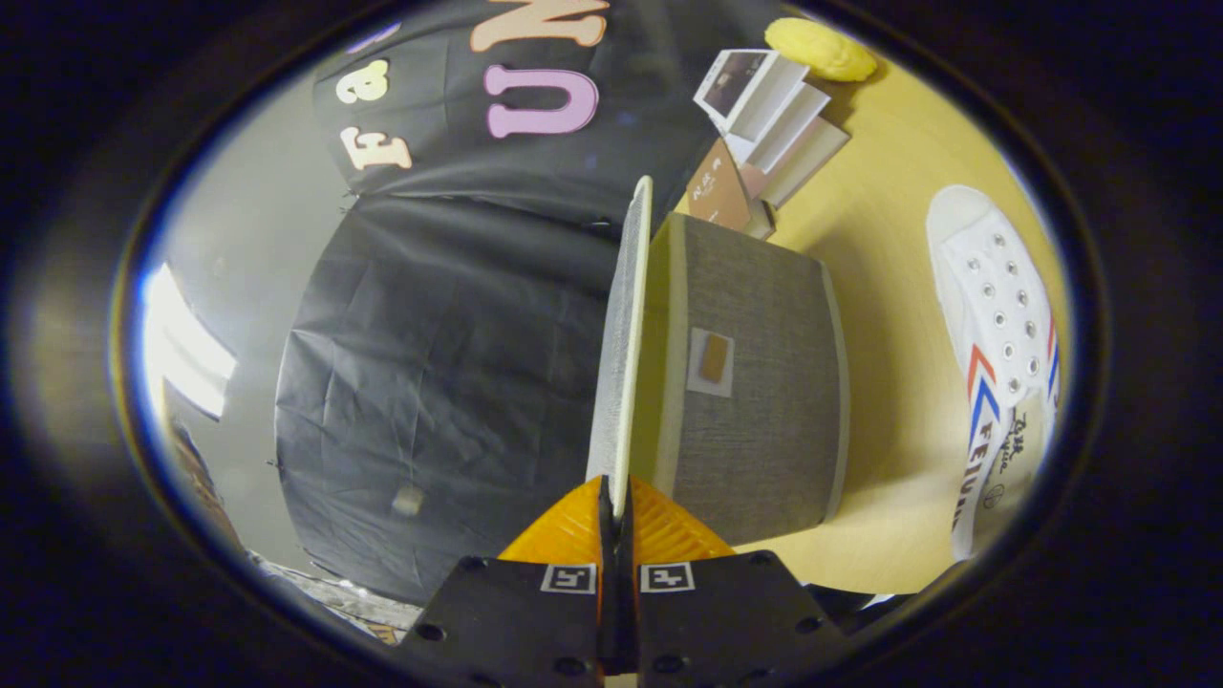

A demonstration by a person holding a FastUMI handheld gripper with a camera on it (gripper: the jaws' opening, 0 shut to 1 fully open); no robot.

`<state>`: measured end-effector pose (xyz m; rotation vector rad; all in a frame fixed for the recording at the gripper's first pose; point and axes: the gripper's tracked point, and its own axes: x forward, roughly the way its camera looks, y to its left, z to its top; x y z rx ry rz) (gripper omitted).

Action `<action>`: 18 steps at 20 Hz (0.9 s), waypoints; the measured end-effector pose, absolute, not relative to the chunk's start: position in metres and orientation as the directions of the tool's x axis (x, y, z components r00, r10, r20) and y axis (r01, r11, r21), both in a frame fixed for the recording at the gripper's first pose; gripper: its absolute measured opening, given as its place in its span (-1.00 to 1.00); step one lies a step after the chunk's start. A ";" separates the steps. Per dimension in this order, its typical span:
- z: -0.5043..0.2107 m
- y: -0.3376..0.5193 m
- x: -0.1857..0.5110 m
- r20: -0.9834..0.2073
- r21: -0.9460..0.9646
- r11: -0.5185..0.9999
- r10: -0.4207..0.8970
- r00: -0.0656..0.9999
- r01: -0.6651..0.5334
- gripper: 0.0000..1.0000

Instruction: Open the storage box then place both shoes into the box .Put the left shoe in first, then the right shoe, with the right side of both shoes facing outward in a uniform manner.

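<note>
Tool (pixel 616 511) clamped on thin grey fabric lid (pixel 619 354), raised edge-on beside grey fabric storage box (pixel 764 382) on wooden tabletop (pixel 889 239). One white canvas shoe (pixel 998 354) well apart from box; stacked booklets (pixel 774 124) and one yellow lump (pixel 820 48) beyond.

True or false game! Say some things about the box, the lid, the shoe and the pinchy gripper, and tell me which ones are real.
1. The gripper is pinching the edge of the box lid. True.
2. The lid lies flat and shut on the storage box. False: it stands lifted up from the box.
3. A white shoe lies on the table beside the box. True.
4. The shoe is already inside the box. False: it lies outside it, on the table.
5. A yellow thing lies beyond the box, near some booklets. True.
</note>
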<state>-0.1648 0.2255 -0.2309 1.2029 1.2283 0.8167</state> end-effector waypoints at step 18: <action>-0.091 0.328 -0.136 -0.194 0.954 0.232 0.961 0.198 -0.192 -0.90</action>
